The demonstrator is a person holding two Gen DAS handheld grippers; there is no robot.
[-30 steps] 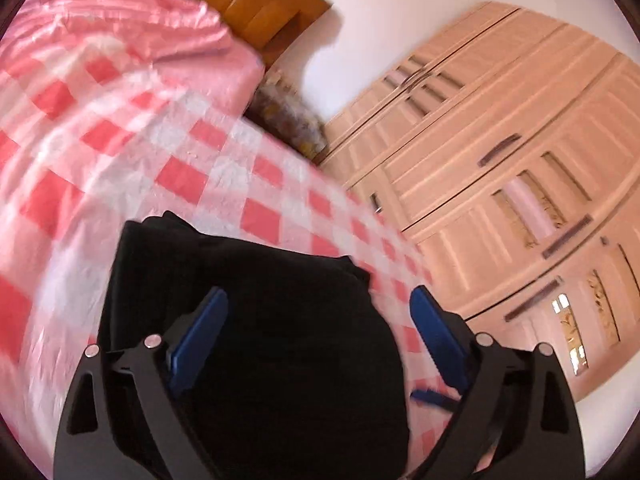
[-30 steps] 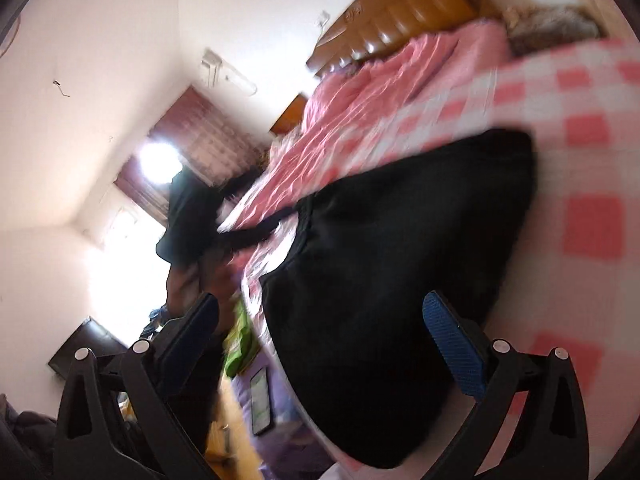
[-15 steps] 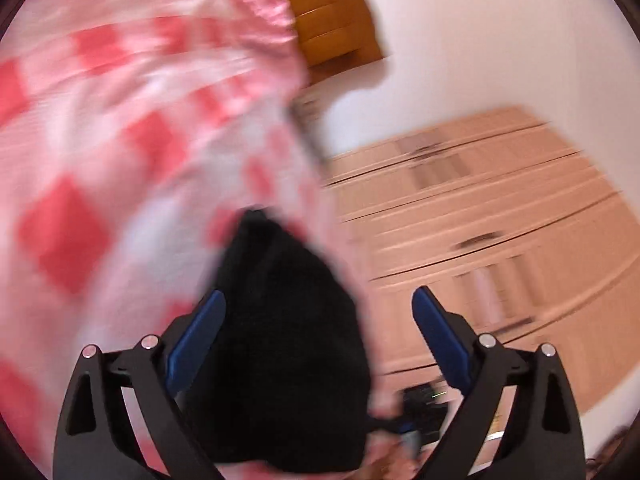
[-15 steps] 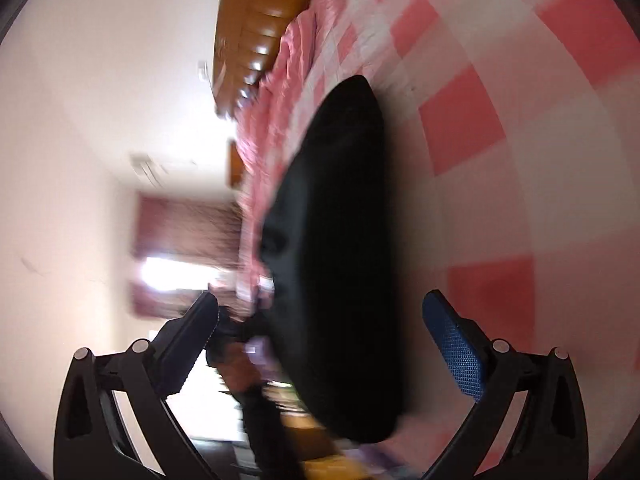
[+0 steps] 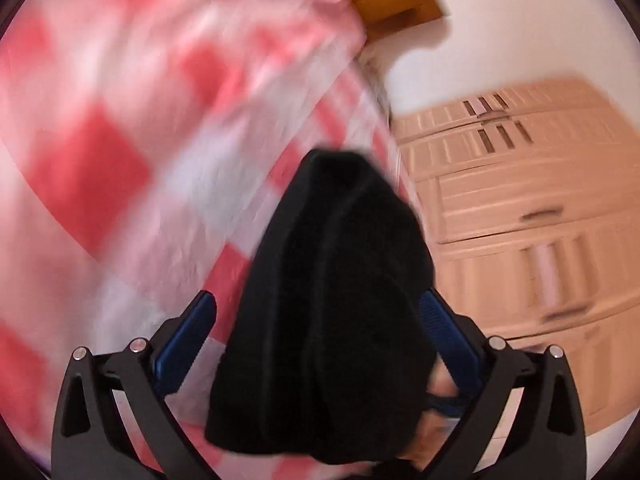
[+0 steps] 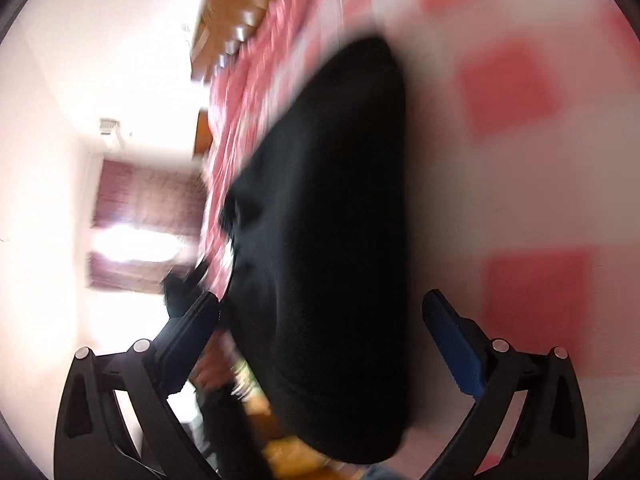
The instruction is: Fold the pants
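The black pants (image 5: 332, 304) lie folded into a compact, thick bundle on a pink-and-white checked bed cover (image 5: 120, 128). In the left wrist view the bundle tapers away from the camera to a blunt, squared end, with soft lengthwise ridges where layers stack, and its near end bulges wide and rounded. In the right wrist view the pants (image 6: 336, 248) appear as a long dark slab close to the bed's edge, one long side smooth and straight, the other lumpier, with a small pucker. Both views are blurred, so fabric detail cannot be made out.
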